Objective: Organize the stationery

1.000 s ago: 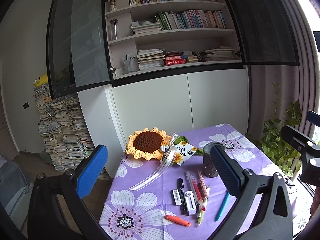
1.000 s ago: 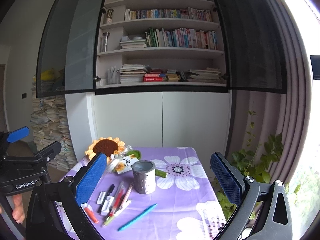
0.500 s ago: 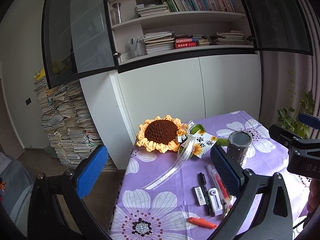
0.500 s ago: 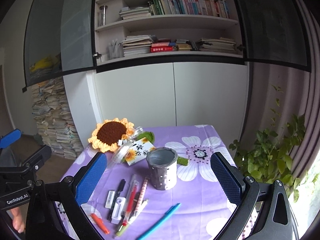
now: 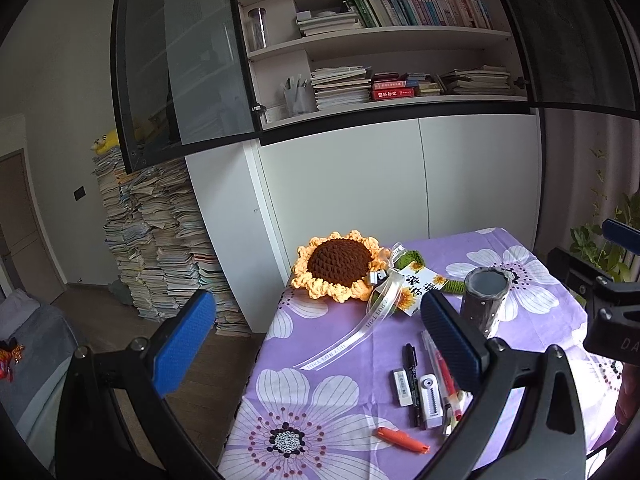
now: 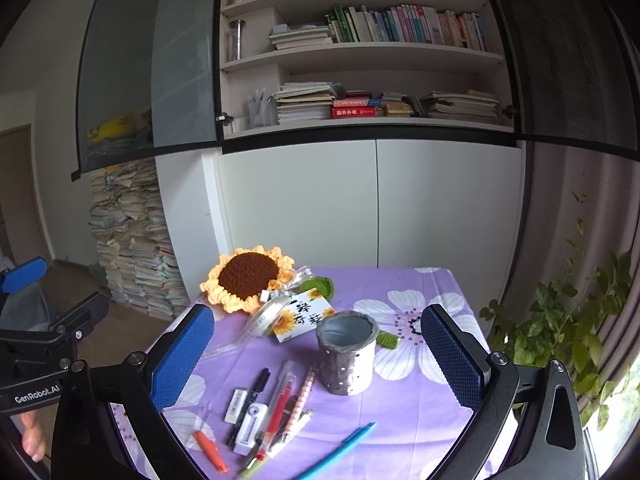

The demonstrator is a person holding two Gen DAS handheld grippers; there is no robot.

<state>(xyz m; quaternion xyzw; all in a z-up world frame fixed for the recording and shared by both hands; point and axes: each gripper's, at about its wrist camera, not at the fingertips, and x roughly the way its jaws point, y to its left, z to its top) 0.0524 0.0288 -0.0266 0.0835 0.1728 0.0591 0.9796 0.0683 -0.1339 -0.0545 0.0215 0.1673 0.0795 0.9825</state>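
Note:
A grey pen cup stands upright and empty on the purple flowered tablecloth. In front of it lie a black marker, a white eraser, a white correction tape, a red pen, a pink beaded pen, an orange cutter and a teal pen. My left gripper hovers open over the table's left edge. My right gripper is open too, above the stationery, with nothing held.
A crocheted sunflower with ribbon and card lies at the back of the table. Behind stand a white cabinet and bookshelves. Stacks of paper sit on the floor at left, a plant at right.
Both grippers have come lower and closer to the table; the cup and pens look larger in the right view. The left view has shifted toward the table's left edge. Both stay open.

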